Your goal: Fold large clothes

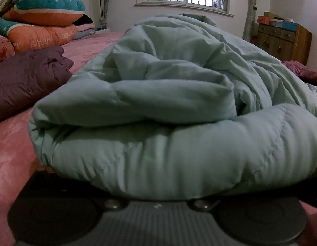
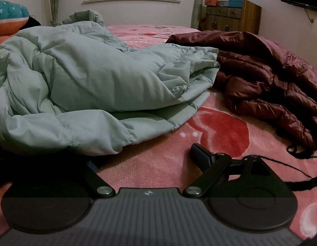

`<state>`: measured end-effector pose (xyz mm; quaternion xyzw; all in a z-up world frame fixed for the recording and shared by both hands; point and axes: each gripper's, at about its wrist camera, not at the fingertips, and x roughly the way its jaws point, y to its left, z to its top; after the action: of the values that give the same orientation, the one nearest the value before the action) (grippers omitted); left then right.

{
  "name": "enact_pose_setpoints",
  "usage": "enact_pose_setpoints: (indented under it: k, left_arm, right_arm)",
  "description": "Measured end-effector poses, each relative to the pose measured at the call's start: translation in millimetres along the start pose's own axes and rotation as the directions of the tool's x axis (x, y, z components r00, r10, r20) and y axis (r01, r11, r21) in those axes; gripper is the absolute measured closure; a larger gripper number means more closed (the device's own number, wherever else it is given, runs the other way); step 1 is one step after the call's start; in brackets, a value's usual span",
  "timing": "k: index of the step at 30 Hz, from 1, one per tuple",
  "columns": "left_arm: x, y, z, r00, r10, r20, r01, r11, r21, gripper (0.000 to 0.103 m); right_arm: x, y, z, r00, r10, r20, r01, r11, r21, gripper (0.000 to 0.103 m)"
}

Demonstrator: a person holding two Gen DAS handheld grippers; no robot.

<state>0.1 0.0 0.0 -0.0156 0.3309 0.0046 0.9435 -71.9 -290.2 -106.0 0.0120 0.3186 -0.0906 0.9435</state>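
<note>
A pale green padded coat (image 1: 158, 106) lies bunched on the pink bed and fills the left wrist view. Its near folded edge covers my left gripper's fingers, so they are hidden. The coat also shows in the right wrist view (image 2: 86, 86), to the left. My right gripper (image 2: 146, 155) is open and empty, low over the blanket. Its right finger (image 2: 201, 155) is bare, and its left finger sits under the coat's near hem.
A dark red puffer jacket (image 2: 271, 78) lies at the right, with a black cord (image 2: 301, 157) trailing from it. A folded purple jacket (image 1: 25, 82) and stacked pillows (image 1: 39, 16) sit at the left. A wooden cabinet (image 2: 232, 18) stands by the far wall under the window.
</note>
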Motion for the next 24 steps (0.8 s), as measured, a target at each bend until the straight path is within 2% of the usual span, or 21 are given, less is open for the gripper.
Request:
enact_pose_setpoints:
  k: [11, 19, 24]
  left_arm:
    - [-9.8, -0.9, -2.8, 1.000, 0.006, 0.001, -0.006, 1.000, 0.006, 0.000]
    - [-20.5, 7.6, -7.2, 0.999, -0.049, 0.007, 0.049, 0.999, 0.010, 0.000]
    - [-39.9, 12.7, -11.6, 0.999, -0.053, -0.005, 0.053, 0.998, 0.016, 0.001]
  right_arm:
    - [-1.4, 1.3, -2.4, 1.000, 0.003, 0.001, -0.003, 1.000, 0.004, 0.000]
    - [-3.2, 4.9, -1.4, 1.000, -0.006, -0.001, 0.006, 1.000, -0.012, 0.000]
    - [-14.4, 9.0, -3.2, 1.000, -0.017, -0.001, 0.017, 0.998, -0.052, 0.000]
